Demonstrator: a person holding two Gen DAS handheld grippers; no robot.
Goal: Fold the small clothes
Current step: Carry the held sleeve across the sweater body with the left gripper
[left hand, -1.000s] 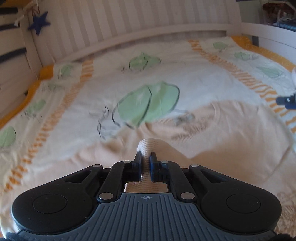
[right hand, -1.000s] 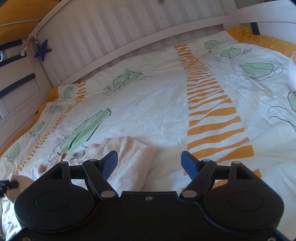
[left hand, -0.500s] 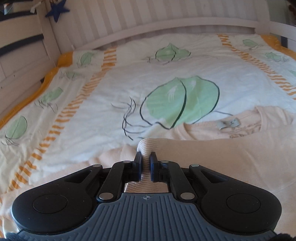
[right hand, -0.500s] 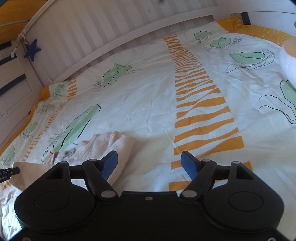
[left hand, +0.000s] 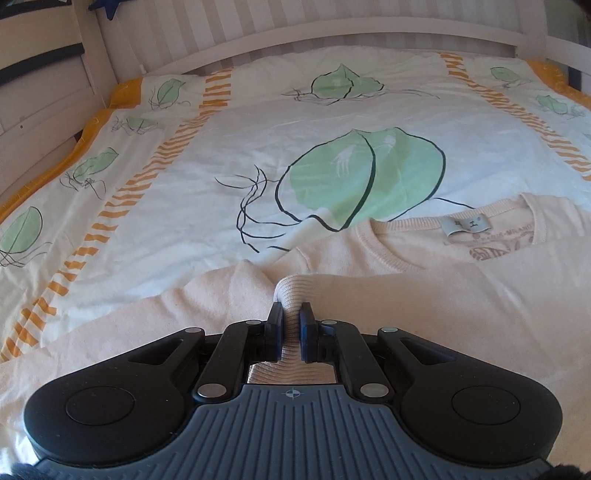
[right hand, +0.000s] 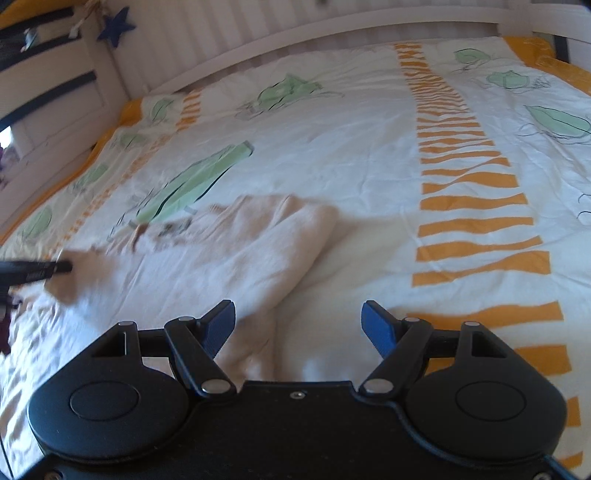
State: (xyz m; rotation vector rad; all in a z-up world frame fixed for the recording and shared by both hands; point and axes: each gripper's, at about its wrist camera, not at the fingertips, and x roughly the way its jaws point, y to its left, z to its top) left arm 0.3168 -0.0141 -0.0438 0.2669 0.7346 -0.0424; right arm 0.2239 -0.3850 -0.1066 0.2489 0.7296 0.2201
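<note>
Bed: duvet (left hand: 258,122) with green leaf prints and orange stripes, white slatted headboard (left hand: 332,26) behind; both have slid across the views over the last second as the two hands travel.
Sweater: pale peach small sweater (left hand: 461,288) lies on the duvet, neck and label toward the headboard. A second ago it was a blur in the left wrist view; now collar, label and chest print read clearly, so the garment has settled flat.
Cuff: ribbed sleeve cuff (left hand: 291,295) has been carried inward and sits over the body, near the collar.
Left gripper: left gripper (left hand: 291,328) stays clamped on the cuff, jaws together on the ribbing.
Right gripper: right gripper (right hand: 298,325) has swung toward the sweater's near right edge; jaws apart, nothing between them, cloth just below.
Meaning: sleeve fold looks nearly laid; judged next is letting the cuff go and the right side taking hold of its own edge.
</note>
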